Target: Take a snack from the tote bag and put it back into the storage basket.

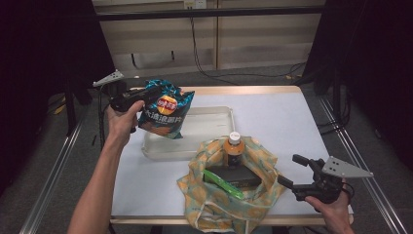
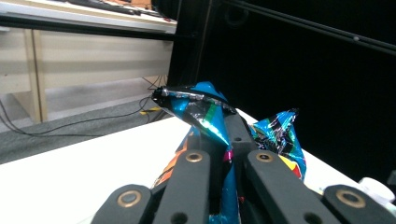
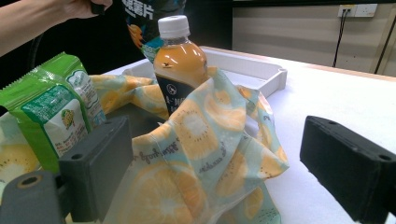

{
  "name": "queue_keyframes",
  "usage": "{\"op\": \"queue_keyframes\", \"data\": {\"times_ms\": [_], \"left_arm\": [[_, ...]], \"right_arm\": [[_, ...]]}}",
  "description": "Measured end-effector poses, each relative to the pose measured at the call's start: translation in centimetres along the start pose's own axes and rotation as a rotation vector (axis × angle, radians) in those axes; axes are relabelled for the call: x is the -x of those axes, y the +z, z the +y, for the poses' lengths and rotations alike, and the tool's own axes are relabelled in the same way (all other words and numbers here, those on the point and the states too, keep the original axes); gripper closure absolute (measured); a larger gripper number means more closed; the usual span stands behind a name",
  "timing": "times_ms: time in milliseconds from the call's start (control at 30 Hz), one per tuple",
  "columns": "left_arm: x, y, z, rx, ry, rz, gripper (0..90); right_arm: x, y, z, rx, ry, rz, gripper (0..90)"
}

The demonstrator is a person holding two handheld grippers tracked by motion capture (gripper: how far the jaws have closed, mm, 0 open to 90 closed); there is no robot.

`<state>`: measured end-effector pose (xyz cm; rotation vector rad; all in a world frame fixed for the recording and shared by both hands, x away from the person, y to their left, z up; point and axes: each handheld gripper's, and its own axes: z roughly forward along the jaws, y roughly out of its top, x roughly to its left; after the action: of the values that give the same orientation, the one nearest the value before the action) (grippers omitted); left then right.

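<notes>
The blue chip bag [image 1: 165,109] hangs in the air above the clear tray [image 1: 219,113], pinched at its top seam by the closed left gripper [image 1: 146,93], probably for setting it down there, while the right gripper [image 1: 292,171] waits wide open beside the fruit-print bag [image 1: 253,195].

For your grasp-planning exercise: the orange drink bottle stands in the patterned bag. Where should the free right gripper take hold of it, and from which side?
Grip the bottle at its neck, just under the white cap, coming from above. It stands upright and the patterned bag wraps its lower body, with the green packet close beside, so probably only the top is free. The right gripper is open beside the bag.
</notes>
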<state>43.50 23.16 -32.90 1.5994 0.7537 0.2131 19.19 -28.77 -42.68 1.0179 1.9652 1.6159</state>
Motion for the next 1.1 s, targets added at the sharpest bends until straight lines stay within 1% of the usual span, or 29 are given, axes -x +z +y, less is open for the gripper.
{"op": "queue_keyframes", "data": {"times_ms": [33,100,133,233,267,300,333,367,400,433,500,533,567,600,733,767,800,833,867,900,933,967,1000,1033,1067,1100], "left_arm": [[-0.5,0.2,-0.2,0.008,-0.016,0.001,89.3],[-1.0,0.4,-0.3,0.011,-0.023,0.004,89.3],[-1.2,0.5,-0.3,0.005,-0.025,0.01,89.3],[-1.9,0.8,-0.4,0.014,-0.053,0.007,89.3],[-2.2,0.9,-0.4,0.013,-0.057,0.019,89.3],[-2.4,1.1,-0.5,0.023,-0.073,0.019,89.3],[-2.7,1.3,-0.7,0.021,-0.079,0.017,89.3],[-2.8,1.4,-0.7,0.019,-0.073,0.021,89.3],[-2.8,1.6,-0.8,0.022,-0.086,0.025,89.3],[-2.9,1.8,-0.9,0.02,-0.084,0.026,89.3],[-3.0,2.3,-1.0,0.021,-0.092,0.029,89.3],[-3.1,2.6,-1.1,0.022,-0.094,0.028,89.4],[-3.1,2.9,-1.2,0.026,-0.105,0.019,89.3],[-3.2,3.1,-1.2,0.013,-0.097,0.019,89.3],[-3.2,4.2,-1.3,0.02,-0.1,0.009,89.3],[-3.3,4.5,-1.5,0.035,-0.118,0.003,89.3],[-3.5,4.7,-1.7,0.026,-0.119,-0.001,89.3],[-3.7,5.0,-1.9,0.015,-0.115,0.012,89.2],[-3.9,5.3,-2.2,0.028,-0.144,0.014,89.2],[-4.1,5.4,-2.3,0.039,-0.151,0.004,89.2],[-4.3,5.6,-2.4,0.044,-0.156,0.008,89.1],[-4.4,5.7,-2.5,0.043,-0.156,0.005,89.1],[-4.6,5.8,-2.6,0.034,-0.149,0.018,89.0],[-4.6,6.0,-2.7,0.046,-0.155,0.011,88.9],[-4.7,6.0,-2.7,0.033,-0.144,0.013,88.6],[-4.6,6.0,-2.8,0.018,-0.117,0.025,88.0]], "right_arm": [[0.0,0.0,0.0,-0.006,0.001,0.005,8.7],[0.0,0.1,0.0,-0.007,-0.002,0.004,8.8],[0.0,0.1,0.0,-0.009,-0.003,0.006,8.8],[0.1,0.1,-0.1,-0.008,0.003,0.008,8.8],[0.1,0.2,-0.1,-0.007,0.005,0.005,8.9],[0.1,0.1,-0.1,-0.016,0.0,0.008,8.9],[0.1,0.1,-0.2,-0.014,0.002,0.007,9.0],[0.1,0.1,-0.1,-0.017,0.003,0.012,9.1],[0.1,0.2,-0.2,-0.015,0.004,0.004,9.1],[0.2,0.2,-0.2,-0.013,0.004,0.003,9.1],[0.2,0.2,-0.2,-0.017,0.005,0.01,9.1],[0.3,0.2,-0.2,-0.02,0.006,0.012,9.1],[0.3,0.2,-0.2,-0.019,0.006,0.01,9.1],[0.3,0.2,-0.2,-0.02,0.005,0.011,9.1],[0.2,0.2,-0.2,-0.015,0.006,0.006,9.3],[0.3,0.2,-0.2,-0.017,0.003,0.008,9.3],[0.3,0.2,-0.2,-0.015,0.002,0.008,9.3],[0.3,0.2,-0.3,-0.018,0.001,0.011,9.4],[0.3,0.2,-0.3,-0.019,0.004,0.01,9.5],[0.3,0.2,-0.3,-0.018,0.011,0.01,9.6],[0.3,0.2,-0.3,-0.019,0.007,0.013,9.6],[0.3,0.2,-0.3,-0.02,0.006,0.012,9.6],[0.3,0.3,-0.3,-0.018,0.004,0.012,9.6],[0.3,0.3,-0.3,-0.019,0.004,0.013,9.7],[0.3,0.3,-0.3,-0.019,0.007,0.013,9.7],[0.3,0.3,-0.3,-0.02,0.007,0.013,9.7]]}}
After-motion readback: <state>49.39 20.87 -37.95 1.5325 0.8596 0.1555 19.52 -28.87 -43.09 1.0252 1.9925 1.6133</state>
